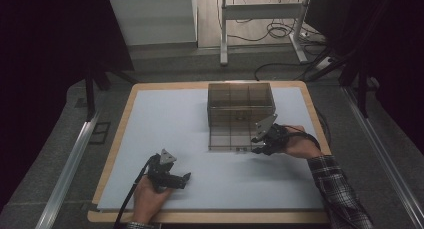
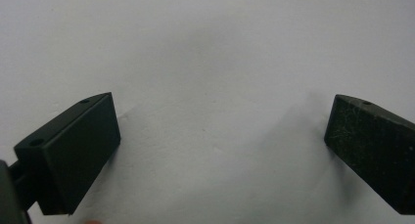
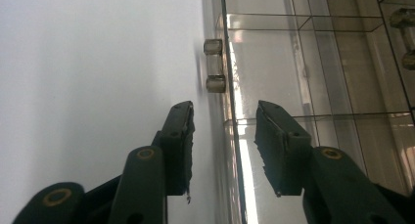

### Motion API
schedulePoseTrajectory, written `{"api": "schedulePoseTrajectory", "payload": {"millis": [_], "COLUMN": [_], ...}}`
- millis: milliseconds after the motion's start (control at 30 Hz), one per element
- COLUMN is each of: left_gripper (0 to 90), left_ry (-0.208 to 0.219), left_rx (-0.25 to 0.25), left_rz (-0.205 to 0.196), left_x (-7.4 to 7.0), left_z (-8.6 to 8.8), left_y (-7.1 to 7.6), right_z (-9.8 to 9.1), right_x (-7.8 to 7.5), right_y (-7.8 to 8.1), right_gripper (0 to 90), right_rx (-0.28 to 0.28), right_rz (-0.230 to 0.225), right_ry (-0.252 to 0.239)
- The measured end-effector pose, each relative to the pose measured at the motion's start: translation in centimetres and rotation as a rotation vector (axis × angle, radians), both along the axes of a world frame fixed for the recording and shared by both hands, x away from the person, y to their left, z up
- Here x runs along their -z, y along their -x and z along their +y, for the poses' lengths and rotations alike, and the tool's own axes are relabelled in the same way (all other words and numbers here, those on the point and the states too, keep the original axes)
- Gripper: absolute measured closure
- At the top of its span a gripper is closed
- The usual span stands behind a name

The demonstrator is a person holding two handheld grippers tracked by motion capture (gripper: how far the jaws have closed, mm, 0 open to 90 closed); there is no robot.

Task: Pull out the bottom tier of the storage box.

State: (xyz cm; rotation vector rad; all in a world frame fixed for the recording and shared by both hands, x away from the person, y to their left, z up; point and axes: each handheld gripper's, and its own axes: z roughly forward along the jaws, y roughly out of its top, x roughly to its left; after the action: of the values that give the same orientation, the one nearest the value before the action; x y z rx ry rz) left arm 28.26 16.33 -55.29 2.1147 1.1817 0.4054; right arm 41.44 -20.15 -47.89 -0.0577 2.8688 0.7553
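Meanwhile, the right tongs (image 3: 222, 145) straddle the opened lid (image 3: 234, 150) of the clear box (image 1: 241, 96), unclamped. The left tongs (image 2: 222, 150) rest apart on the table (image 1: 165, 119). Next likely: withdrawing cleanly.

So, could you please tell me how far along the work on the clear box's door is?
Done: the clear box's hinged door lies folded down flat on the table. In hand: the right hand-held gripper straddles the door's edge near its handle, jaws apart, pads not pressing. The left hand-held gripper rests open on the table. Left: probably drawing the right one clear.
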Motion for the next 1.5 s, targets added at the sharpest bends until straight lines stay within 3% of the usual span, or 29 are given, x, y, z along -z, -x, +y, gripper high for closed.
{"api": "schedulePoseTrajectory", "payload": {"millis": [733, 900, 1500], "left_gripper": [0.0, 0.0, 0.0], "left_ry": [-0.002, -0.003, -0.002], "left_rx": [0.002, 0.003, -0.001], "left_rz": [-0.001, -0.001, 0.000], "left_x": [0.0, 0.0, 0.0], "left_z": [0.0, 0.0, 0.0], "left_y": [0.0, 0.0, 0.0], "right_z": [-1.0, -1.6, -2.8], "right_x": [-0.8, -0.6, 0.5], "right_y": [2.0, 2.4, 3.9], "right_gripper": [42.6, 40.7, 22.3], "right_rx": [0.089, 0.139, 0.240], "right_rz": [-0.003, 0.015, 0.004], "right_ry": [-0.094, -0.140, -0.203]}}
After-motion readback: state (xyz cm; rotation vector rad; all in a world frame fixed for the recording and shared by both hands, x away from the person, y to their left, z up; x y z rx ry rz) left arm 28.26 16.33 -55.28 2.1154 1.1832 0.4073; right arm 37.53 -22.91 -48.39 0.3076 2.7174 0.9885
